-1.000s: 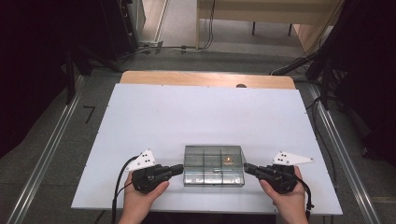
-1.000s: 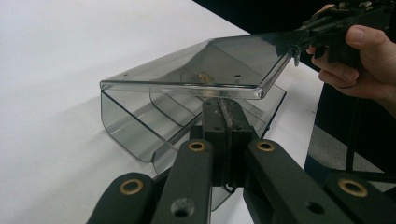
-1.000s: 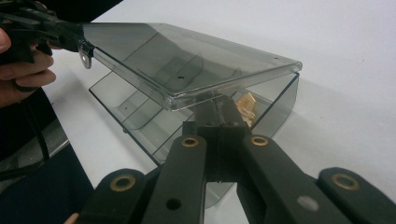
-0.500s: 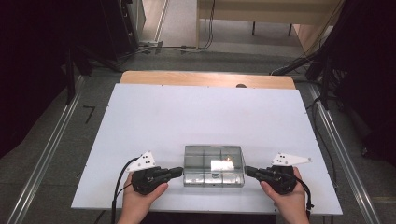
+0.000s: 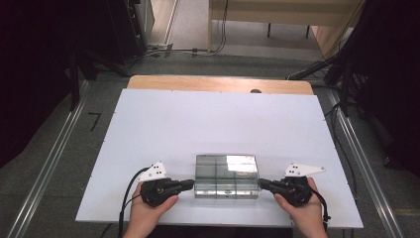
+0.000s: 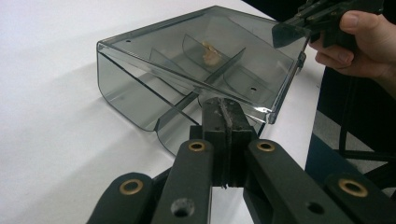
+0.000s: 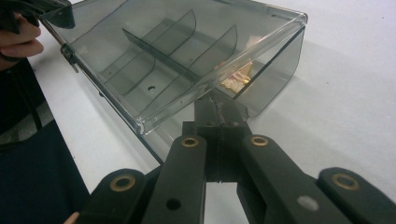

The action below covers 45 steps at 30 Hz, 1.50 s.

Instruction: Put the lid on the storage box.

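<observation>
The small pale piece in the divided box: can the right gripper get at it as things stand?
Probably not. The clear lid hangs part-open over the pale piece, and the right gripper is shut at the box's end.

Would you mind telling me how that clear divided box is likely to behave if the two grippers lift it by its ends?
The clear divided box looks like thin rigid plastic, so it should stay stiff and feel light. Its glossy walls may slip between shut jaws. The lid appears to stand ajar in both gripper views, so it might swing, and the small pale piece inside could slide if tilted.
</observation>
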### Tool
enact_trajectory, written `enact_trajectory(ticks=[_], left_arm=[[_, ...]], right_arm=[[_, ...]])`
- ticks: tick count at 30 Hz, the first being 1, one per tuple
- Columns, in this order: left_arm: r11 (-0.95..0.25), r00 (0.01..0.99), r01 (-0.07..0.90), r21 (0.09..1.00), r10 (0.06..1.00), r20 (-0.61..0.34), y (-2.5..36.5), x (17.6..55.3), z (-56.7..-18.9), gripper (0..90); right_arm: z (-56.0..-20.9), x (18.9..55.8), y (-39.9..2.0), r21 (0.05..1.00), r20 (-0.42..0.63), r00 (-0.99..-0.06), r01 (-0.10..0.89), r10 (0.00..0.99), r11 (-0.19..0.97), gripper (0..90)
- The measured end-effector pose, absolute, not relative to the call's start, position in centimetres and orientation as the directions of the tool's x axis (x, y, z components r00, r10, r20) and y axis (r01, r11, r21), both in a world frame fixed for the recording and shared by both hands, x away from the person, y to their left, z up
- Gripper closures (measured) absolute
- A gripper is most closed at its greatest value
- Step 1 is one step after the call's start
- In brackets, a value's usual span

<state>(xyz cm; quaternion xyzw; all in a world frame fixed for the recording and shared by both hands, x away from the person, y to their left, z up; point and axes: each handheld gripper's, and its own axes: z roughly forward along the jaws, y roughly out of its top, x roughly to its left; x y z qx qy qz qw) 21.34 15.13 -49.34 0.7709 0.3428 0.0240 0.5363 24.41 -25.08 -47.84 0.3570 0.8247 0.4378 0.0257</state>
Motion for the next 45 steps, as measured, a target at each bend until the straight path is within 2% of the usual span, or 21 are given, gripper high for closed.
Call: enact_trajectory(ticks=[16,33,36,39,45], left_arm=[[-0.221,0.761,0.522,0.824,0.558,-0.332,14.9,21.6,-50.0,89.0],[-0.219,0.764,0.516,0.828,0.555,-0.329,15.2,21.7,-49.9,88.8],[-0.204,0.762,0.506,0.838,0.560,-0.324,15.5,21.7,-49.7,83.9],[-0.187,0.761,0.492,0.850,0.567,-0.315,15.8,21.6,-49.4,75.4],[-0.172,0.763,0.449,0.877,0.584,-0.277,16.1,21.3,-48.8,52.7]], right_arm=[[-48.4,24.6,-25.0,0.713,0.230,-0.745,0.567,0.626,0.412,87.9],[-48.4,24.7,-25.2,0.722,0.235,-0.745,0.564,0.625,0.401,86.4],[-48.2,24.7,-25.3,0.729,0.233,-0.742,0.561,0.628,0.392,83.2],[-48.0,24.6,-25.4,0.741,0.222,-0.739,0.552,0.636,0.382,76.3],[-47.4,24.4,-25.8,0.780,0.225,-0.748,0.522,0.624,0.345,61.9]])
